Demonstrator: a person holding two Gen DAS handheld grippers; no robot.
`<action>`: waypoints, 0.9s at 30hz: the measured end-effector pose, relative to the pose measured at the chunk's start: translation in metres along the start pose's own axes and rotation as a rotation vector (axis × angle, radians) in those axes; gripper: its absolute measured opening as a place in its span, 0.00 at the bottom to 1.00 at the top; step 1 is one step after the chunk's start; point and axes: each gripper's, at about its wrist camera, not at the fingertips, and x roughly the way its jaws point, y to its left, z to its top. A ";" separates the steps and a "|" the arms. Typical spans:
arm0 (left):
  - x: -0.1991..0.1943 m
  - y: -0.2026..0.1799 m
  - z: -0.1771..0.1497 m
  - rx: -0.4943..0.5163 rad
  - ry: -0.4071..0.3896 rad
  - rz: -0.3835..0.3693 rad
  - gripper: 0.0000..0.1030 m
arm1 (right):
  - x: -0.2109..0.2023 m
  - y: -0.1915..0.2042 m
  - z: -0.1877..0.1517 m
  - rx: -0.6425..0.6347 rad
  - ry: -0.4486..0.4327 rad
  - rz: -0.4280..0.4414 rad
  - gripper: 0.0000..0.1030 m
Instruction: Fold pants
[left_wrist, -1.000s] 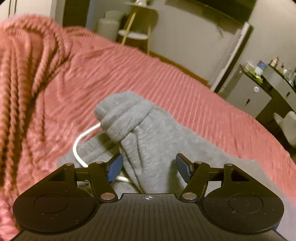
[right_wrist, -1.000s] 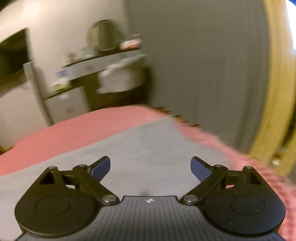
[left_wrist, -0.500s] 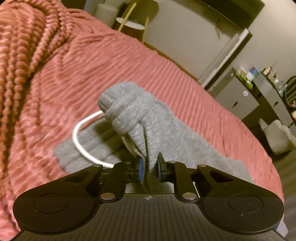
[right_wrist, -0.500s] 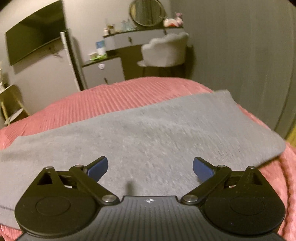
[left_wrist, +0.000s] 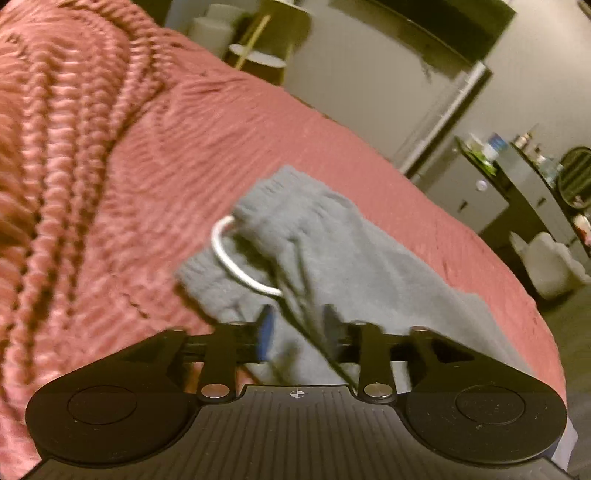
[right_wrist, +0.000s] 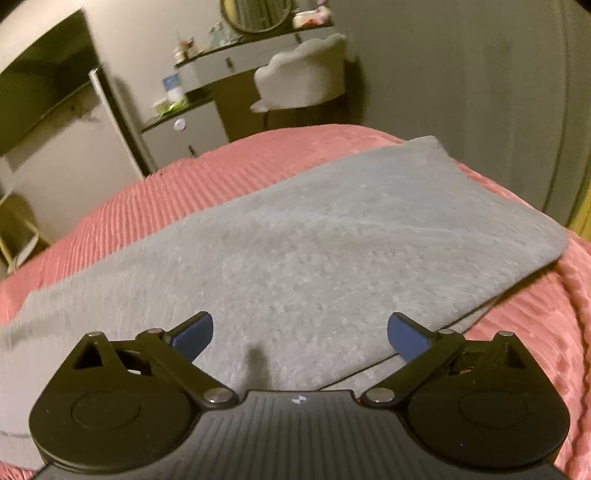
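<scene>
In the left wrist view the left gripper (left_wrist: 297, 332) stands partly open at lower centre, its jaws either side of a raised fold of the grey pants (left_wrist: 332, 251) without clearly pinching it (motion blur hides any contact), a white drawstring (left_wrist: 236, 266) looping just above. In the right wrist view the right gripper (right_wrist: 300, 334) gapes wide and empty over the pants (right_wrist: 314, 240), flat across mid-frame on the pink bedspread (right_wrist: 184, 192).

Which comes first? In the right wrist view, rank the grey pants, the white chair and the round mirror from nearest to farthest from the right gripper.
1. Grey pants: directly under and ahead of the right gripper.
2. White chair: beyond the bed's far edge, slightly right of centre.
3. Round mirror: above the vanity at the back wall.
</scene>
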 end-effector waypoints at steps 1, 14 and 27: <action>0.003 -0.004 -0.001 -0.003 -0.004 -0.014 0.50 | 0.000 0.002 0.000 -0.010 0.006 0.001 0.99; 0.037 -0.007 -0.012 -0.075 0.093 -0.060 0.53 | 0.013 -0.005 0.001 0.035 0.070 -0.038 1.00; 0.078 -0.004 0.005 -0.153 0.101 -0.084 0.56 | 0.020 -0.003 0.001 0.019 0.110 -0.049 1.00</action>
